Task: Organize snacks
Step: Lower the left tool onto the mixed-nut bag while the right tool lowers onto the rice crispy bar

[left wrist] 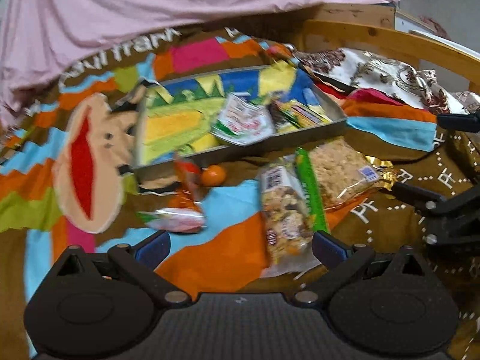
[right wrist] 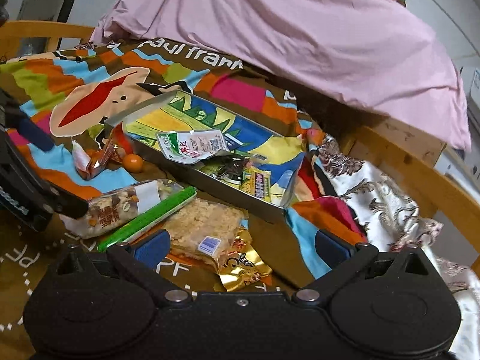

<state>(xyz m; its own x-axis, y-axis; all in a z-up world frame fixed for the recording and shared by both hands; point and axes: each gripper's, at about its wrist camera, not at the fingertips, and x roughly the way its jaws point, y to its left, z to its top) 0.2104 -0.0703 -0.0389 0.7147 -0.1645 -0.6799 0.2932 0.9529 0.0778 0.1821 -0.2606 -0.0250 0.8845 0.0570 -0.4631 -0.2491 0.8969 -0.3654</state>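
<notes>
Lying lengthwise beside the tray (right wrist: 210, 189): green stick pack (right wrist: 150, 217) (nut bar (right wrist: 117, 207) alongside).
Left gripper (left wrist: 240, 246) and right gripper (right wrist: 243, 244) both gape, holding nothing.

Right claw (right wrist: 240, 247) open above crumbly snack pack (right wrist: 202, 225); tray (right wrist: 210, 186) beyond.

Both wrist cameras are hovering low over the bedspread, looking toward the metal tray (left wrist: 300, 138) (right wrist: 210, 186). The left one is facing it from the near side, close to the nut bar (left wrist: 285, 210). The right one is looking from the tray's right-hand corner, nearer the crumbly bar (right wrist: 204, 222). Both are sharing the tray and those bars.
</notes>
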